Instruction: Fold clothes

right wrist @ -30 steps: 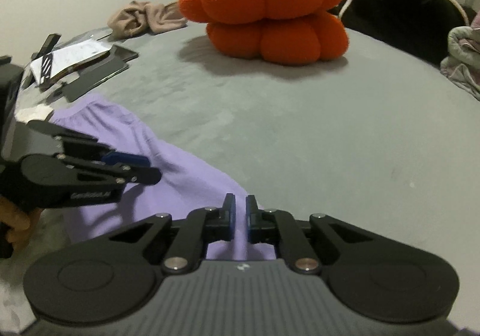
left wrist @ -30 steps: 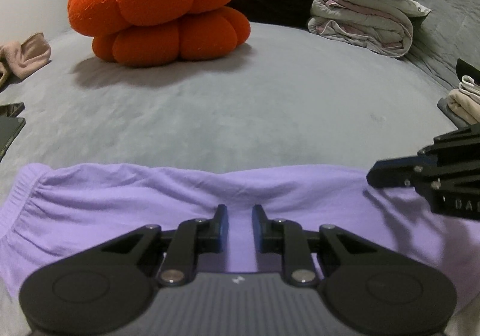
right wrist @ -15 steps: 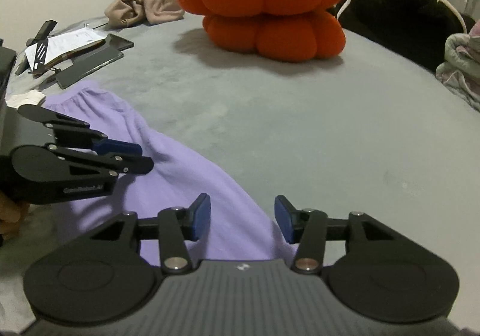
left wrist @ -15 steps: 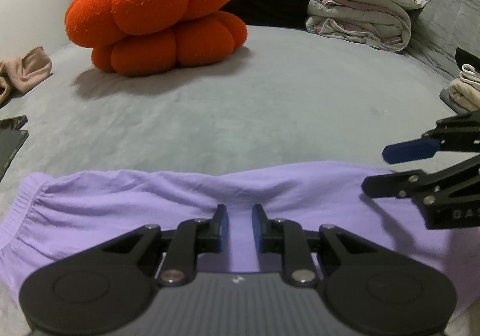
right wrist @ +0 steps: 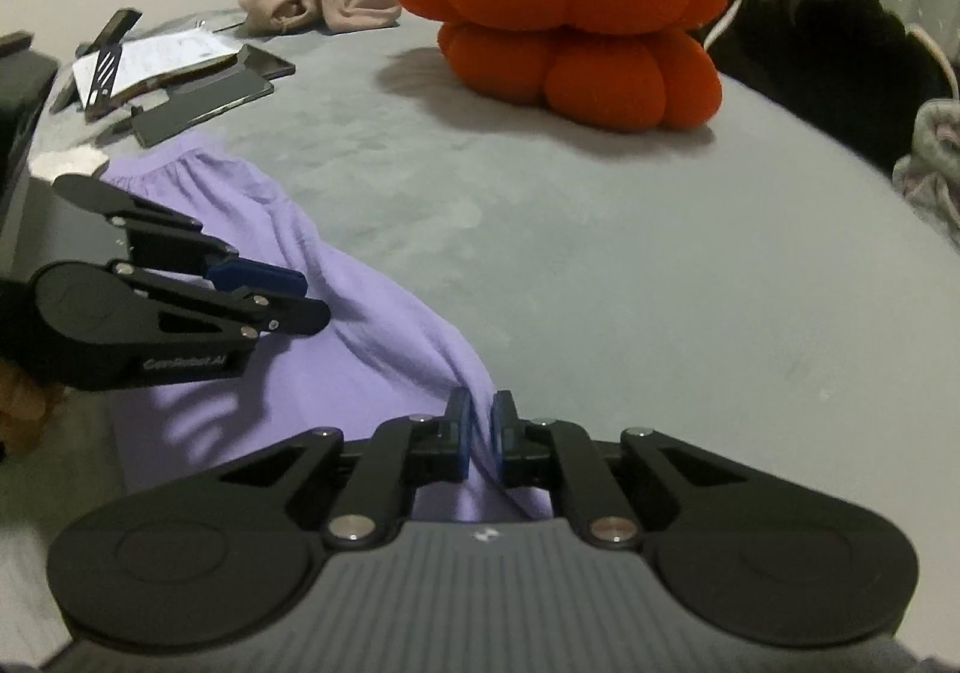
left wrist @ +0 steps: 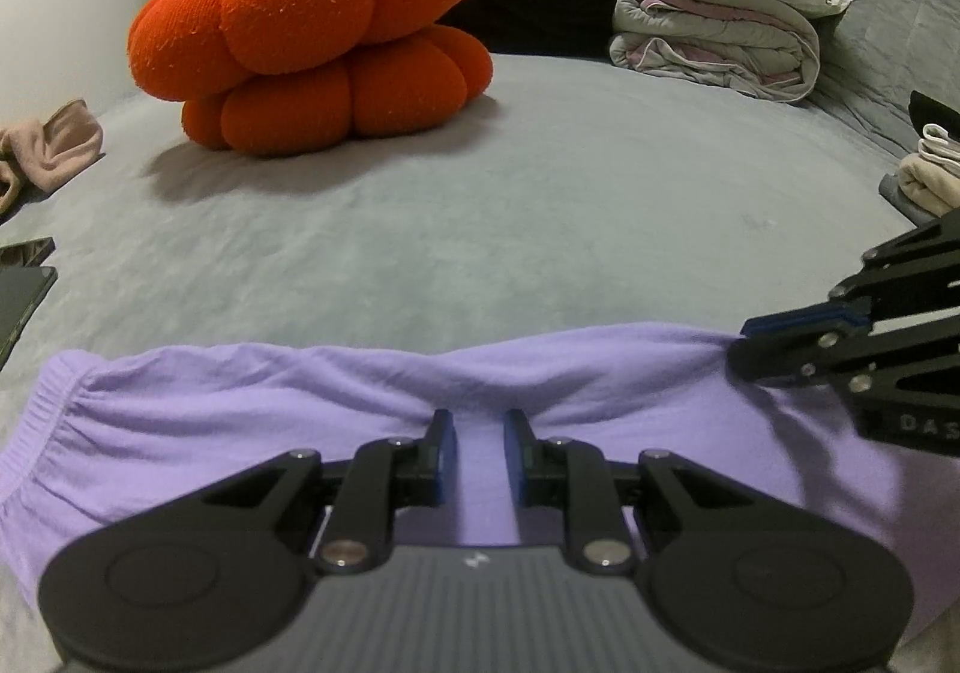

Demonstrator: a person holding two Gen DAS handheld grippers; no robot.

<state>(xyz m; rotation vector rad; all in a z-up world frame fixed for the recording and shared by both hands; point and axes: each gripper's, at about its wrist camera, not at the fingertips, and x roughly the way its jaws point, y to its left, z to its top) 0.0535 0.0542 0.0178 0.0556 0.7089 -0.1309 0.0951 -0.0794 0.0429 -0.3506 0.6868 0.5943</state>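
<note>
Purple garment (right wrist: 384, 325) apparently pinched between right tongs (right wrist: 480, 421)

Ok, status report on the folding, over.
Right gripper shut on purple garment edge. Left gripper pinching it mid-edge. Garment flat on bed. Nothing in the way.

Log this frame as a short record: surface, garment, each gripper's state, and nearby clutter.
surface: grey bedspread
garment: lilac fabric garment, spread flat along the near edge
left gripper: jaws narrowly apart, garment between them, grip unclear
right gripper: jaws shut on the garment's far edge
clutter: orange plush pumpkin cushion, folded grey quilt, beige cloth
</note>
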